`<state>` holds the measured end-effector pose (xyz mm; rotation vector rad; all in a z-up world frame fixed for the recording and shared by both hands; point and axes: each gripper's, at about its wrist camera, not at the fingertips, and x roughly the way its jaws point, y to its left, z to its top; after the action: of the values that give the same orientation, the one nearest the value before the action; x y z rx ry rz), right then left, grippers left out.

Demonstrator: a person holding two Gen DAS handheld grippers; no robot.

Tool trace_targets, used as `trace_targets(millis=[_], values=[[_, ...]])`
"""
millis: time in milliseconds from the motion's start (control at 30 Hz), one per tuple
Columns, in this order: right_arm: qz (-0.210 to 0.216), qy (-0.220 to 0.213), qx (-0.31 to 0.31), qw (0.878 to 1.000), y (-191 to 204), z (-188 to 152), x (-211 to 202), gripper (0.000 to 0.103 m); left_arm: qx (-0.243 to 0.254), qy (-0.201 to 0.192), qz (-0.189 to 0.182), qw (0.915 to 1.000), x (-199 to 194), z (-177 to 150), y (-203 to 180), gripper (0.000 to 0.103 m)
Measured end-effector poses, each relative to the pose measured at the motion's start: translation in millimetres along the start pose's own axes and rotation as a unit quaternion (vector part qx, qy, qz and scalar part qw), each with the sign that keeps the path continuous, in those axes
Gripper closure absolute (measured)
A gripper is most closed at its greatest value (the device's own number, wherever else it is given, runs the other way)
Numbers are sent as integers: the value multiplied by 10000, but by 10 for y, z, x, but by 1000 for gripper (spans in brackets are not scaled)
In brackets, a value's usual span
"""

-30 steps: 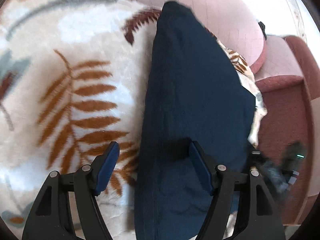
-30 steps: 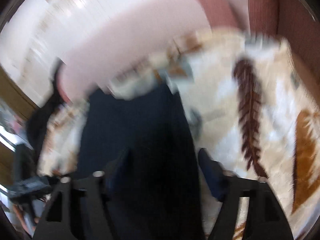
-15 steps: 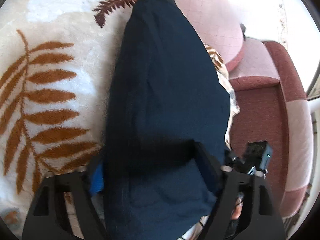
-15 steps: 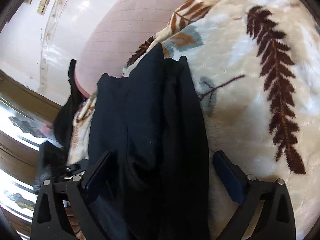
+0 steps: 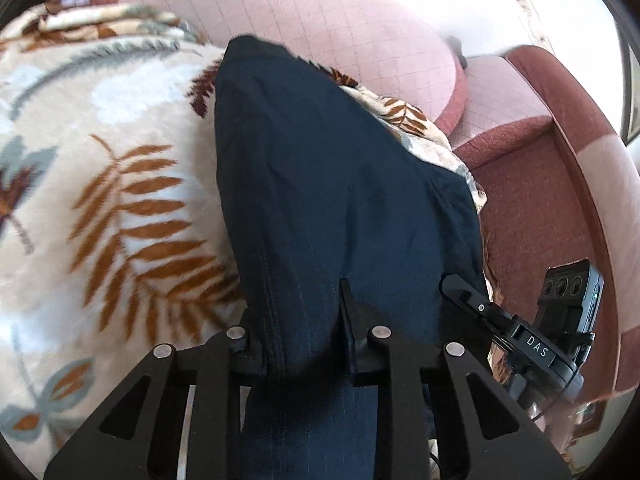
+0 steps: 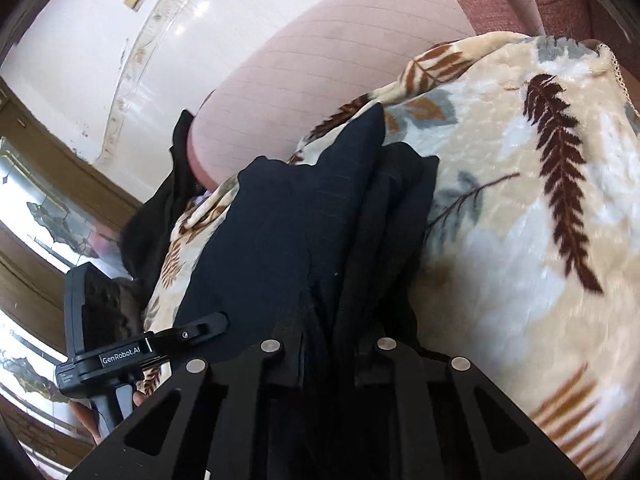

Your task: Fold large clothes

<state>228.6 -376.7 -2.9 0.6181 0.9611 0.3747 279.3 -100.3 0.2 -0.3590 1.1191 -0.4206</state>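
On the leaf-print blanket (image 5: pixel 120 184), a dark navy garment (image 5: pixel 328 184) is pinched at its near end by both grippers.

The left gripper (image 5: pixel 304 332) is seen reaching forward and low over the blanket, its two fingers drawn narrow around a fold of the cloth, which runs up between them and away toward the pink cushion (image 5: pixel 320 12). The right gripper (image 6: pixel 328 344) is held just beside it on the same end, fingers likewise closed in on a thick bunch of the fabric, though the dark cloth against black fingers makes the exact bite hard to read. The garment is laid lengthwise along the blanket's edge, in stacked layers in the right wrist view (image 6: pixel 320 220). Each handheld unit is caught in the other's camera, side by side.
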Motion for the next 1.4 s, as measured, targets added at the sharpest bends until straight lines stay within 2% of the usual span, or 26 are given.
trace_targets(millis=[133,333,433,500,533,600,633,700,800,867,933,1033,1133,1200,1300,1400], values=[[242,110,109,9996,176,-241,-101,89,62,-126,107,9998,-366,-190,102,80],[829,204,182,9962,610,-702,-193,89,57,-195,324,9993,-904,-522,367,80],[1071,178,359,9934,663,-959,-149,89,-1,-162,411,9990,-1041,-707,573,78],[938,264,486,9941,611,-1081,-26,88,-80,-25,552,9984,-998,-807,703,71],[757,361,529,9951,570,-1154,65,88,-198,185,649,9975,-905,-860,818,69],[192,649,577,9960,472,-1289,246,80,-395,524,721,9952,-810,-964,1012,65],[142,671,609,9958,464,-1322,240,77,-454,552,688,9951,-815,-1007,1078,64],[110,482,769,9958,463,-1289,87,74,-398,416,577,9967,-986,-1087,1136,64],[-322,-109,710,9969,543,-1136,-206,70,-123,-160,860,9961,-1324,-1121,1075,64],[-145,-551,484,9972,693,-1042,-344,70,114,-516,1032,9933,-1435,-1070,954,64],[64,-700,161,9974,893,-957,-328,70,395,-712,1271,9885,-1381,-1003,789,58],[28,-507,-381,9980,1092,-917,-73,70,623,-632,1682,9818,-1105,-906,704,55],[-676,-197,-621,9956,1011,-985,286,75,577,-288,1819,9812,-754,-890,764,54],[-1153,160,-582,9915,792,-1047,558,78,608,-294,1900,9795,-699,-929,799,47],[-848,55,-394,9956,601,-1116,581,80,708,-337,1981,9770,-643,-946,774,44],[-937,115,-470,9944,616,-1118,516,80,686,-330,1999,9769,-683,-945,791,43]])
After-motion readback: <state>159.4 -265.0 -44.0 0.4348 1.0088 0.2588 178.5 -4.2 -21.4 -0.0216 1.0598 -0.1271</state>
